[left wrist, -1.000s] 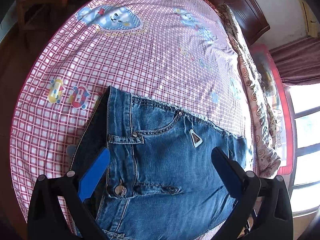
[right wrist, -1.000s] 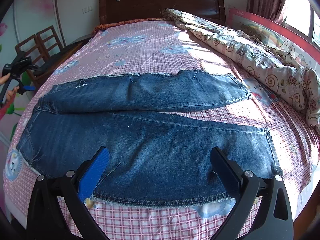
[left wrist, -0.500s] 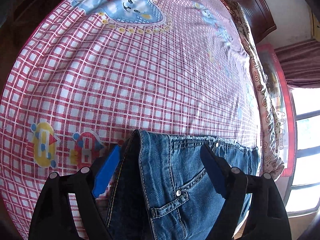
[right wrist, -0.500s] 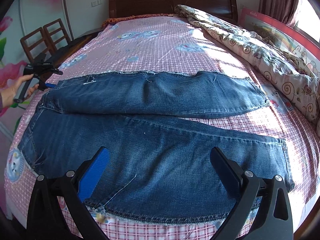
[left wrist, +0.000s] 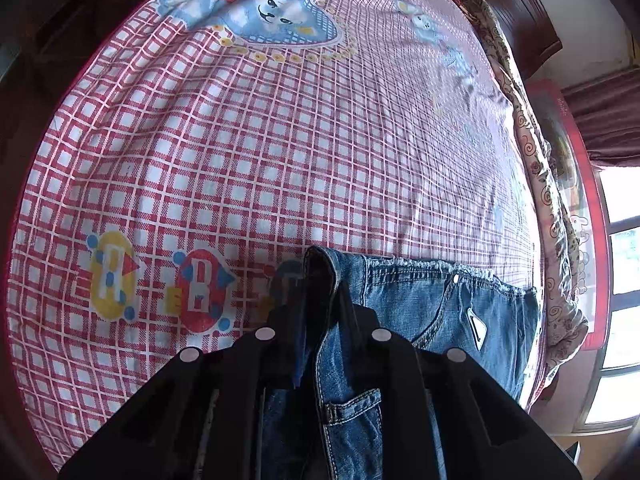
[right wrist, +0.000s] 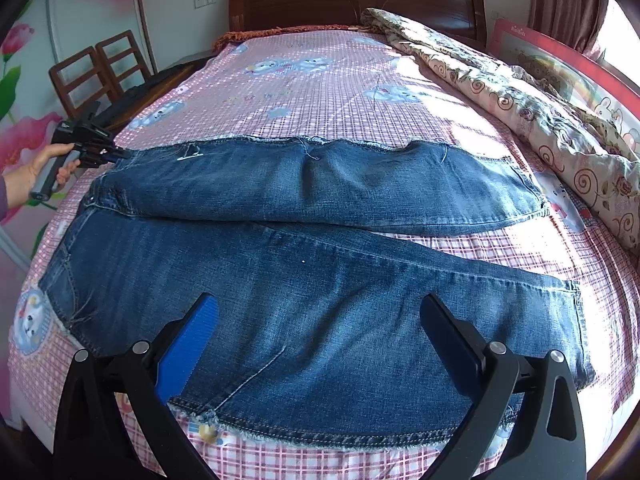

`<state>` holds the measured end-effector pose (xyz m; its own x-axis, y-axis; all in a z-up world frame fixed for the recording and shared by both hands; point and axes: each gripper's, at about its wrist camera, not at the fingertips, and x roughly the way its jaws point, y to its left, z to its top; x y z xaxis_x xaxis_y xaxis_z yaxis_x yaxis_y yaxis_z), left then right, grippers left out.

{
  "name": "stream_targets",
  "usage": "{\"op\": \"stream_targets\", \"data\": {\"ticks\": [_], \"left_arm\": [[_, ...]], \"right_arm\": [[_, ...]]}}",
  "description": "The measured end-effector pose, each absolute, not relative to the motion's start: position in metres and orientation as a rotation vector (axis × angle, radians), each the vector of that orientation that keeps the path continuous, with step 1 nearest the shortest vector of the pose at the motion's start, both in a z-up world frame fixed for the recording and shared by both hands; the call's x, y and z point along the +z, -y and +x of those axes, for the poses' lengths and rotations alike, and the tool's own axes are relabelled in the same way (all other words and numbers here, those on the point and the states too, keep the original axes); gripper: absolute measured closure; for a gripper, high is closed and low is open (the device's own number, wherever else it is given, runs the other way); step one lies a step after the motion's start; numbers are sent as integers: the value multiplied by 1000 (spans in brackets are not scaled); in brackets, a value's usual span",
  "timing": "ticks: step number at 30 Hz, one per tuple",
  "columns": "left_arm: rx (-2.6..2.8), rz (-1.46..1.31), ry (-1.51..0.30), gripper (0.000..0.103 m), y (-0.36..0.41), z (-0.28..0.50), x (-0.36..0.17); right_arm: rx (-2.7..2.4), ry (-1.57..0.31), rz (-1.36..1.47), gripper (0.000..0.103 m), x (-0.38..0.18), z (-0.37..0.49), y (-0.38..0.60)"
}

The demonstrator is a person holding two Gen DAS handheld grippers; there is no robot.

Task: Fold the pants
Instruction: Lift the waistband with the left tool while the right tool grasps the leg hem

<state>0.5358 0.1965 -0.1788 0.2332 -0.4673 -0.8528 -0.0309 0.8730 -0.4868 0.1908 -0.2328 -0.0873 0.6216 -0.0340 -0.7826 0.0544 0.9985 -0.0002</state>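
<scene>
The left tool [left wrist: 320, 312] is clenched on the waistband corner of the jeans [right wrist: 312, 280], which lie spread across the bed [right wrist: 340, 92] with both legs running toward three o'clock in the right wrist view; there the same tool shows at nine o'clock, pinching the far waist corner in the person's hand [right wrist: 40, 176]. This looks like the start of the first fold, one leg onto the other. The right tool [right wrist: 320, 344] hovers spread wide and holds nothing, above the near leg at six o'clock; next it likely needs to take a matching hold so both ends lift together. The bed carries a pink checked sheet, a rumpled floral quilt [right wrist: 520, 108] from one to three o'clock, a dark wooden headboard [right wrist: 352, 0] at twelve, and wooden chairs [right wrist: 96, 72] at ten.
</scene>
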Motion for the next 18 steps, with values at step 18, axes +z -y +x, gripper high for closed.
{"op": "stream_targets", "data": {"ticks": [18], "left_arm": [[-329,-515,-1057,91,-201,468,-101]], "right_arm": [[-240,-1063,388,3,-76,365,541]]}}
